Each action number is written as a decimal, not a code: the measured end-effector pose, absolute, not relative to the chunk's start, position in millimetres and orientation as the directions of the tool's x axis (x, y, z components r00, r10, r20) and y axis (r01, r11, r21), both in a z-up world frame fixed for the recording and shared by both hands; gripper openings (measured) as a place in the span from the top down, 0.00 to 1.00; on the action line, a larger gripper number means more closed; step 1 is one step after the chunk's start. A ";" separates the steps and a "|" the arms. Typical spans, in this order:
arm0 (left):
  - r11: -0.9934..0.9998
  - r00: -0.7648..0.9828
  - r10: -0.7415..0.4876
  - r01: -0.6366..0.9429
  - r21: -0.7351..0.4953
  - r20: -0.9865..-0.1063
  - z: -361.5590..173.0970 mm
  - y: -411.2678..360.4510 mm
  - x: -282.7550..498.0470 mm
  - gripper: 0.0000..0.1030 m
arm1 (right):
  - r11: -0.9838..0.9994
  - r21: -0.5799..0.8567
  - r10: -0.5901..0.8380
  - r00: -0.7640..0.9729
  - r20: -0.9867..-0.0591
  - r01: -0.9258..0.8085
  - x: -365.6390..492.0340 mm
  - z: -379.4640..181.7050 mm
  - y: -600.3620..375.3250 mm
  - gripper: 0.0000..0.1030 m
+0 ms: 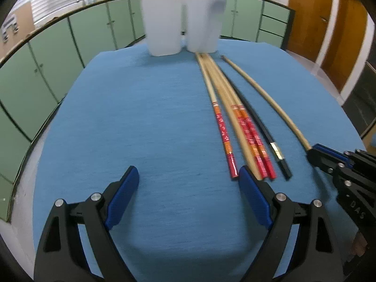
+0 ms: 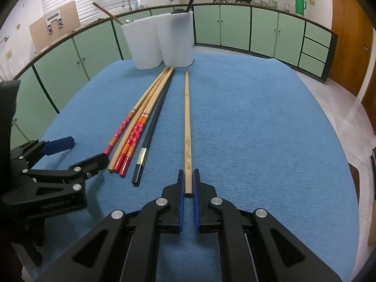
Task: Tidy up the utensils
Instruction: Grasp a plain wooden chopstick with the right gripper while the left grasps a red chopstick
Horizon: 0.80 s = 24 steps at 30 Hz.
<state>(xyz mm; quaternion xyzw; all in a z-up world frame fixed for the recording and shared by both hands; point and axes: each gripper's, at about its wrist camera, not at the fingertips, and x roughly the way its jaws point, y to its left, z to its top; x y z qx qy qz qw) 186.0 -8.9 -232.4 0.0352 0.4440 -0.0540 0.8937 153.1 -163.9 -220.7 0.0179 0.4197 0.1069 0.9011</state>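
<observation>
A plain bamboo chopstick (image 2: 187,127) lies on the blue cloth, and my right gripper (image 2: 187,176) is shut on its near end; it also shows in the left wrist view (image 1: 265,98). Several red-patterned bamboo chopsticks (image 2: 138,127) and one black chopstick (image 2: 152,127) lie bundled to its left, seen too in the left wrist view (image 1: 235,122). A white two-compartment holder (image 2: 162,42) stands at the far edge with a red-tipped chopstick and a black utensil in it. My left gripper (image 1: 189,176) is open and empty, its right finger beside the bundle's near ends.
The table is covered by a blue cloth (image 2: 258,129). Green cabinets (image 2: 235,28) and a counter with pots and a green thermos run behind it. A wooden door (image 2: 352,35) is at the right.
</observation>
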 end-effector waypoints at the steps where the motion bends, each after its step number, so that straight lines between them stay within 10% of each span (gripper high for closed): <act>1: 0.993 0.601 -0.059 0.115 0.013 -0.797 -232.1 -5.0 185.7 0.18 | 0.976 0.124 0.210 0.624 -0.752 -0.180 152.8 -220.8 -164.3 0.93; 9: 0.995 0.606 -0.063 0.097 -0.005 -0.793 -228.5 13.0 175.9 0.21 | 0.959 0.168 0.276 0.614 -0.739 -0.229 141.5 -220.5 -172.3 0.76; 24: 0.988 0.617 -0.115 0.154 -0.023 -0.778 -228.3 -8.2 183.8 0.61 | 0.964 0.156 0.257 0.615 -0.745 -0.213 149.5 -221.3 -172.1 0.93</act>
